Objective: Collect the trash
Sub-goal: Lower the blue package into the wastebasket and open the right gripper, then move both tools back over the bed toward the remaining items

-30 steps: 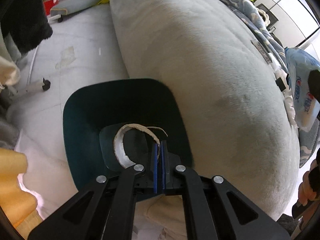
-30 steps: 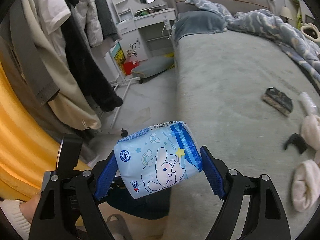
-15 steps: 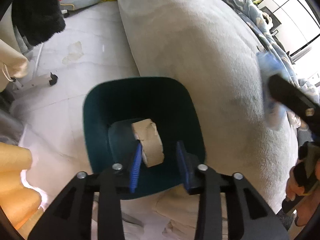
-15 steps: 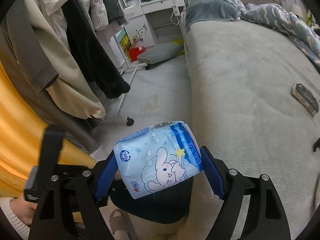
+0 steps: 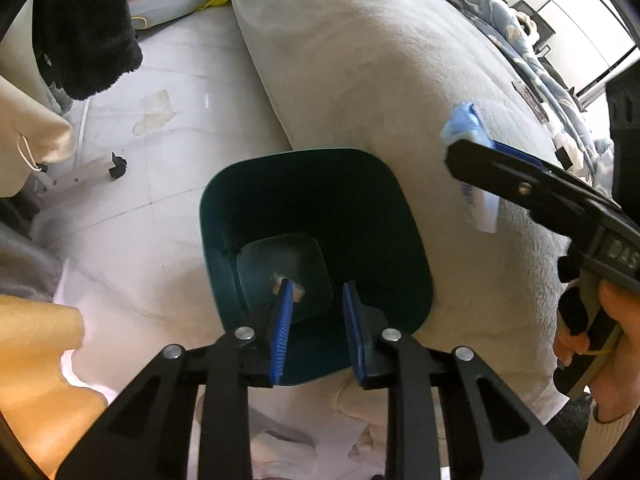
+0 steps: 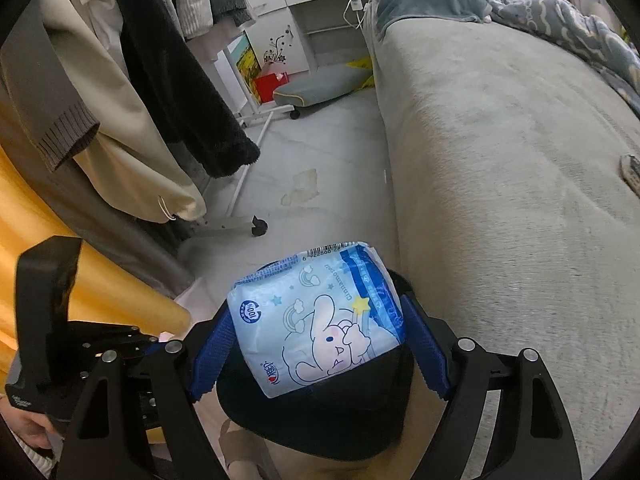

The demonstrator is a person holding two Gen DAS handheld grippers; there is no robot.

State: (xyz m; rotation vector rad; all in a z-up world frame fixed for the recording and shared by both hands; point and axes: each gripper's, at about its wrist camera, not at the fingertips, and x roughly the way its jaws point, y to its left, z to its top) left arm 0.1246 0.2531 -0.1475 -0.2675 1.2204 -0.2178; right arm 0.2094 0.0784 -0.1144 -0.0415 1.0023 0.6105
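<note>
Dropped: one cardboard roll [image 5: 289,285] in bin [image 5: 404,216] — one packet [image 6: 320,316] gripped.

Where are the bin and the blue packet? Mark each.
bin [image 5: 280,184], left wrist view, on its dark inner back wall.
blue packet [image 6: 320,328], right wrist view, on the printed rabbit face.

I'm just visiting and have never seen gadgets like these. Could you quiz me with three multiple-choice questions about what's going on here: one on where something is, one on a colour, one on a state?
1. Where does the dark teal plastic bin stand?
A on the bed
B on the floor beside the grey bed
C under the white desk

2. What colour are the finger pads?
A blue
B red
C green

3. The right gripper is:
A empty
B shut on the light blue bunny-print tissue pack
C out of view

Answers: 1 B, the bin stands on tiles against the bed's side; 2 A, both views show blue; 3 B, the fingers squeeze the pack.
</note>
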